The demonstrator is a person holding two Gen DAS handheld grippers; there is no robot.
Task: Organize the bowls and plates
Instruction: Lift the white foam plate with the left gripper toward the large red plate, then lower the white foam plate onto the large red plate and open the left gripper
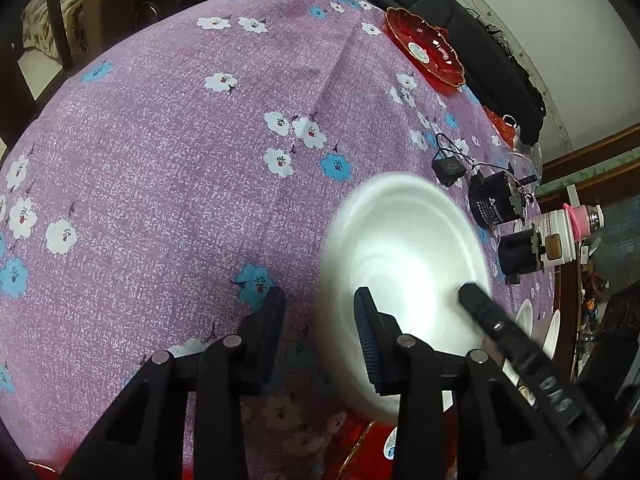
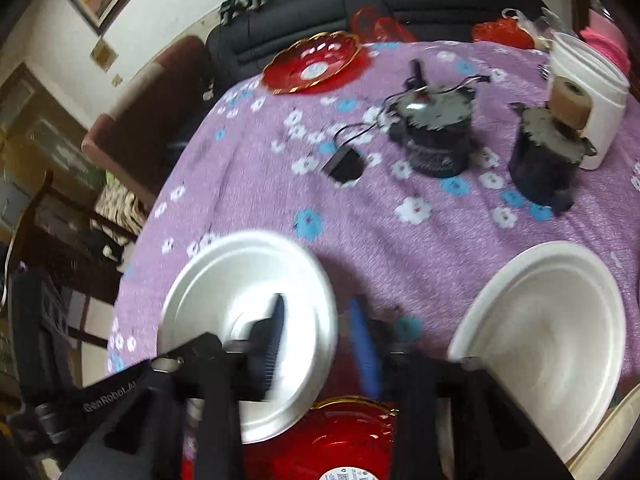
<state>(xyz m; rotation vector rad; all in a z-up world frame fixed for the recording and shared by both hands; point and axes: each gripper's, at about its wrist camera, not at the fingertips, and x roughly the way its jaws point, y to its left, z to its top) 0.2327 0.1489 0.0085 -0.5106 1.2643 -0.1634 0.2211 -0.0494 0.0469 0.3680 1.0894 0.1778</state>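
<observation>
In the left wrist view a white bowl is tilted above the purple flowered tablecloth. My left gripper is open, its right finger inside the bowl and its left finger outside the rim. The right gripper's finger reaches into the bowl from the right. In the right wrist view my right gripper straddles the rim of that bowl, one finger inside; I cannot tell if it grips. A red plate lies below. A second white bowl sits at the right.
Another red scalloped plate lies at the table's far edge, also in the left wrist view. Two black motors, a small black block with wires and a white tub stand at the back right.
</observation>
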